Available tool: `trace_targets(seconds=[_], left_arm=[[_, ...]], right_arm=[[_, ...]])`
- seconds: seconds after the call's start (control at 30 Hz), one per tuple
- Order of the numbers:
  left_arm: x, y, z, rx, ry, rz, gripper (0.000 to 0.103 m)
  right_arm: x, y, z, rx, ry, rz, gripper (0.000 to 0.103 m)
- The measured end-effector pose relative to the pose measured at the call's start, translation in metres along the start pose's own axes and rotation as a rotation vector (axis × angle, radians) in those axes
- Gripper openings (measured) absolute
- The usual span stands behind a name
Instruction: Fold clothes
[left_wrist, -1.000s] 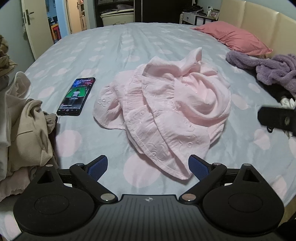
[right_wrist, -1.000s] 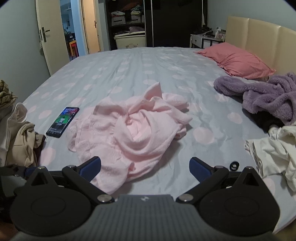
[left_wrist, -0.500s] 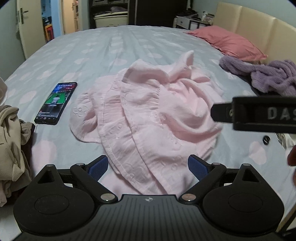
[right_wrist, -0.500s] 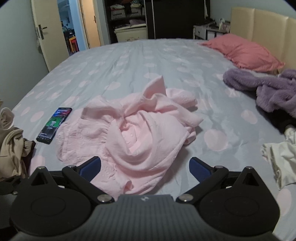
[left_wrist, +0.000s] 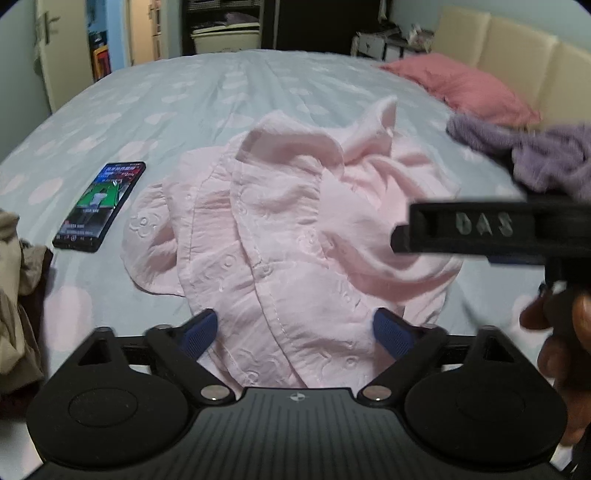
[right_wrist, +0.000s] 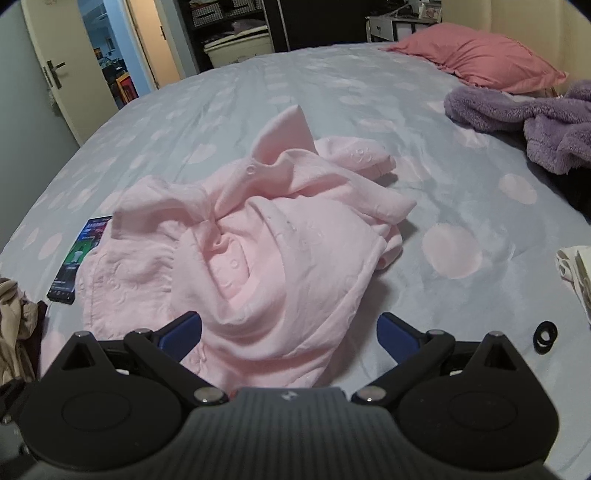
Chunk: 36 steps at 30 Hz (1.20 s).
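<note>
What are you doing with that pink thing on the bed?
A person holds a gripper in each hand. The left gripper and right gripper are both open, close to the crumpled pink garment on the bed. Nothing is grabbed or folded yet. A phone lies beside it.

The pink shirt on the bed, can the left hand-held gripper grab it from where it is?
Probably yes. The left hand-held gripper is open, with the near edge of the crumpled pink shirt lying between its blue fingers. Nothing covers that edge; the phone lies off to the side.
</note>
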<state>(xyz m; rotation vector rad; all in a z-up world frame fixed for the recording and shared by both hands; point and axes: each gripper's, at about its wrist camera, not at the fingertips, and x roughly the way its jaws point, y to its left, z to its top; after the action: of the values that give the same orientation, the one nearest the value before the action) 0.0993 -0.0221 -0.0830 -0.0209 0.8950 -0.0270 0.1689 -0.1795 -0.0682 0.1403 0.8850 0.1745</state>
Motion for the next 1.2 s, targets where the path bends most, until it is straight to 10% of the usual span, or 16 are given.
trace_targets(seconds=[0.07,0.2,0.33,1.2], left_arm=[[0.004,-0.004,0.000,0.027,0.036,0.008,0.053],[0.008,0.001,-0.003,-0.001,0.069,-0.072,0.031],[0.006,0.005,-0.004,-0.018,0.079,-0.132,0.003],[-0.168,0.004,0.010,0.203,-0.282,-0.374,0.000]], right_arm=[[0.008,-0.001,0.001,0.013,0.031,0.032,0.077],[0.020,-0.003,0.002,0.025,0.073,0.082,0.067],[0.023,-0.001,0.000,0.003,0.087,0.095,0.009],[-0.244,-0.002,0.056,-0.141,-0.318,0.431,0.007]])
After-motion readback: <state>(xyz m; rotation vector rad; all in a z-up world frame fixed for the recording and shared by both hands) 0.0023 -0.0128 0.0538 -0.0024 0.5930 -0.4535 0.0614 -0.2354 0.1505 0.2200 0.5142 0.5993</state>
